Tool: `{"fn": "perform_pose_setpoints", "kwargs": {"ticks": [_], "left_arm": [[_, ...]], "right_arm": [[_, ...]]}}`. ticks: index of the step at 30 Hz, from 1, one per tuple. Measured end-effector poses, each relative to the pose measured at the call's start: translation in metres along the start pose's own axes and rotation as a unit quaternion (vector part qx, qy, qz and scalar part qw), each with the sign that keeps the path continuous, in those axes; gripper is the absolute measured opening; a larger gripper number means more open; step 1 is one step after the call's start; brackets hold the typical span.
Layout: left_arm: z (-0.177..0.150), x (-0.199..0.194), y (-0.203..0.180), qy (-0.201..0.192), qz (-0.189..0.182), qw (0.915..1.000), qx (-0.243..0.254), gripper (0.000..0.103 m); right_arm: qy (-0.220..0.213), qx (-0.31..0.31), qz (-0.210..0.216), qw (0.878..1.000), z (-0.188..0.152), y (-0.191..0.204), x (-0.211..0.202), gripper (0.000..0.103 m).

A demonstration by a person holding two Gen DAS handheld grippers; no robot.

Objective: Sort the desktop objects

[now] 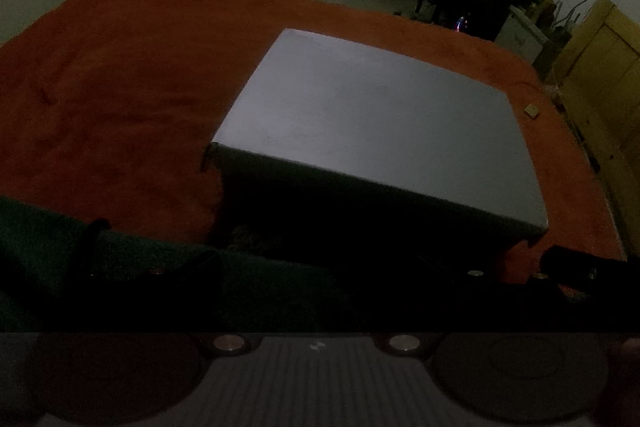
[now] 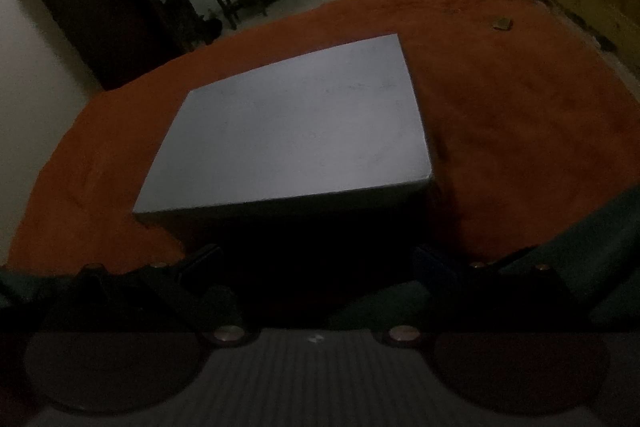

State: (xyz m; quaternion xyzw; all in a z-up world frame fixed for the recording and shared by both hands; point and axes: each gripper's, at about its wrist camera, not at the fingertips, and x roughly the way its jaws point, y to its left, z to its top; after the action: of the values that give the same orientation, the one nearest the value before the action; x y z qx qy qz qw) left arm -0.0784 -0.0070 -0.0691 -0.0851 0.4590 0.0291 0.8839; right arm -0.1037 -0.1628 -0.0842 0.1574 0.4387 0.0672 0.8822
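Sitting flat on the orange blanket (image 1: 120,87) is a grey, matte, bare-topped bench (image 1: 372,115), its near side dropping into shadow. A small tan object (image 1: 531,110) is lying on the blanket just past its far right corner. Left gripper (image 1: 320,267) and right gripper (image 2: 316,263) are both showing jaws apart, gripping nothing.

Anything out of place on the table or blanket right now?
Only one small tan object lies alone on the orange blanket, apart from the gray table. The table top itself holds nothing to sort.
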Motion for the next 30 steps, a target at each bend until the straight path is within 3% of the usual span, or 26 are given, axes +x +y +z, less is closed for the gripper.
{"fn": "perform_pose_setpoints", "kwargs": {"ticks": [17, 30], "left_arm": [[-0.003, 0.004, 0.009, 0.014, 0.008, 0.9998, 0.007, 0.102], [-0.004, 0.004, 0.008, 0.014, 0.010, 0.9998, 0.010, 0.102]], "right_arm": [[0.017, -0.075, -0.064, 0.995, -0.011, 0.025, 0.025, 0.103], [0.034, -0.082, -0.056, 0.995, -0.012, 0.025, 0.030, 0.103]]}}
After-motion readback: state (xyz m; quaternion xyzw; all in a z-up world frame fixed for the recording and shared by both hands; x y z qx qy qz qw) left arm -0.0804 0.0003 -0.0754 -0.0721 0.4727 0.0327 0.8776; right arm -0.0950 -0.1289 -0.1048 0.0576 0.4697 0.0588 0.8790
